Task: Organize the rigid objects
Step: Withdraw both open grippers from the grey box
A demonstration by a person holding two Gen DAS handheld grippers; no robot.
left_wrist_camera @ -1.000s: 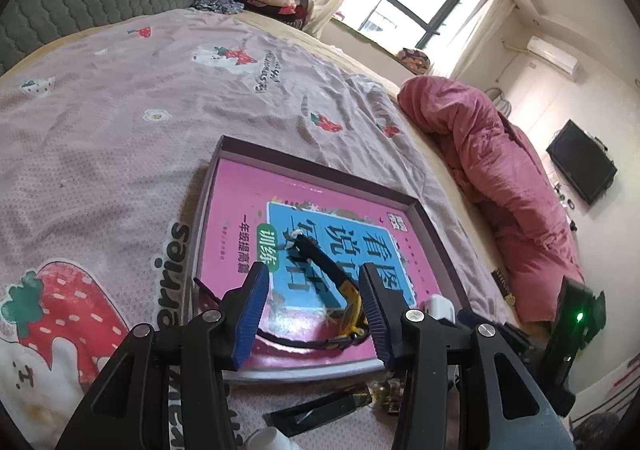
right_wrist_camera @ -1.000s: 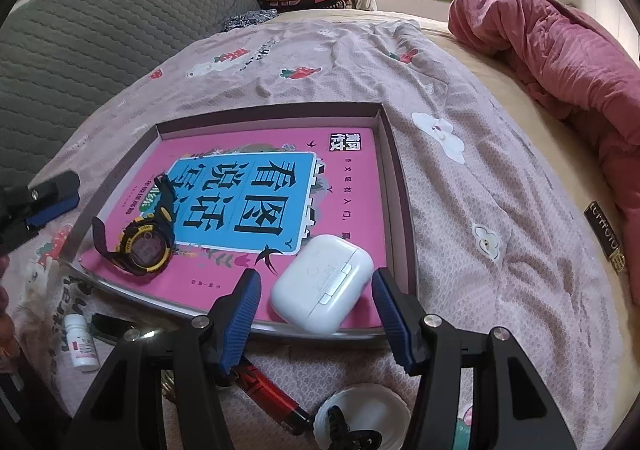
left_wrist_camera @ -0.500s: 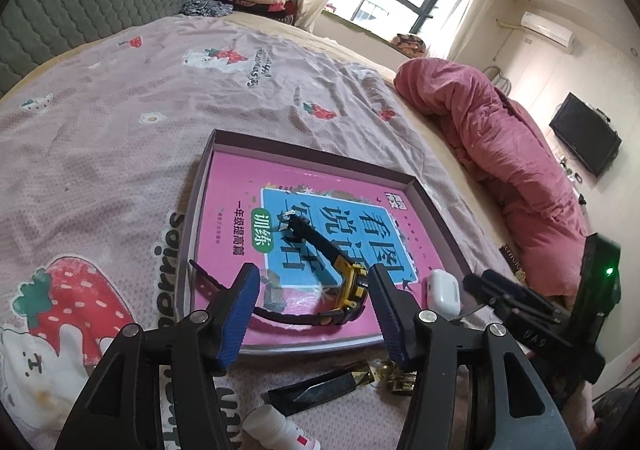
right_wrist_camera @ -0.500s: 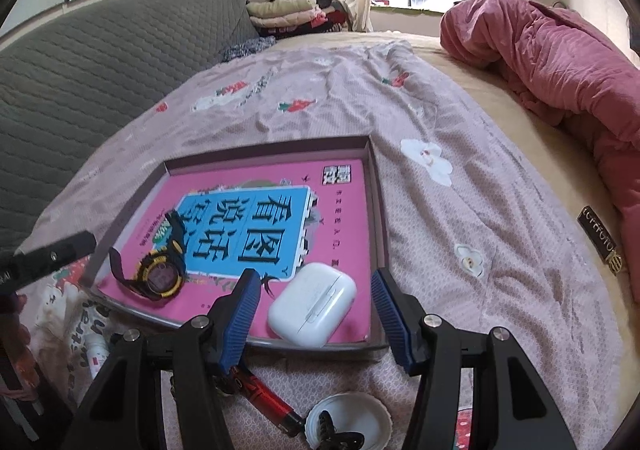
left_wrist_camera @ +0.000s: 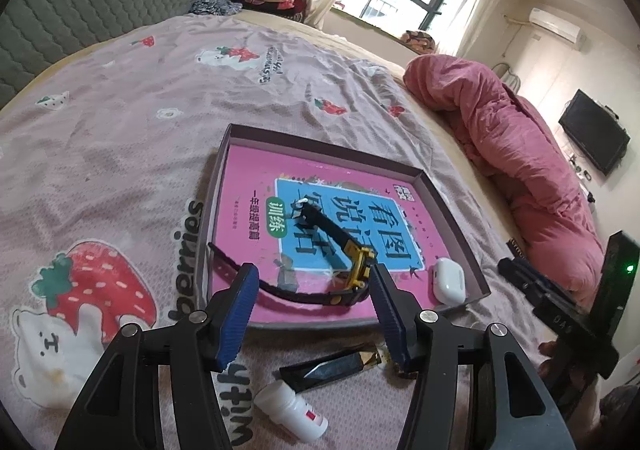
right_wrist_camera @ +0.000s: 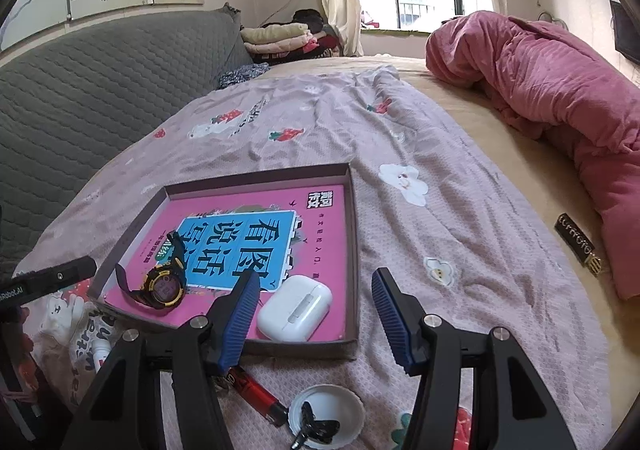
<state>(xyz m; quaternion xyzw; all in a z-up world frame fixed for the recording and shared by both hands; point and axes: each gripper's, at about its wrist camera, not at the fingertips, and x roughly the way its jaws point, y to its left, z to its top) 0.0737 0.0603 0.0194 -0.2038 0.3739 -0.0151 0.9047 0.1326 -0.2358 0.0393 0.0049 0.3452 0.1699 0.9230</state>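
Note:
A shallow brown tray lies on the bedspread with a pink and blue book inside it. A black and yellow watch rests on the book near the tray's front left. A white earbuds case sits at the tray's front right corner. My left gripper hangs open just short of the watch, with its pads off it. My right gripper is open above and behind the case, holding nothing.
In front of the tray lie a black folded knife, a white pill bottle, a red lighter and a white lid holding a black clip. A pink quilt is heaped at the right, and a grey headboard stands on the left.
My left jaws have widened and pulled back from the watch, which stays in the tray. My right gripper has drawn back and up from the earbuds case.

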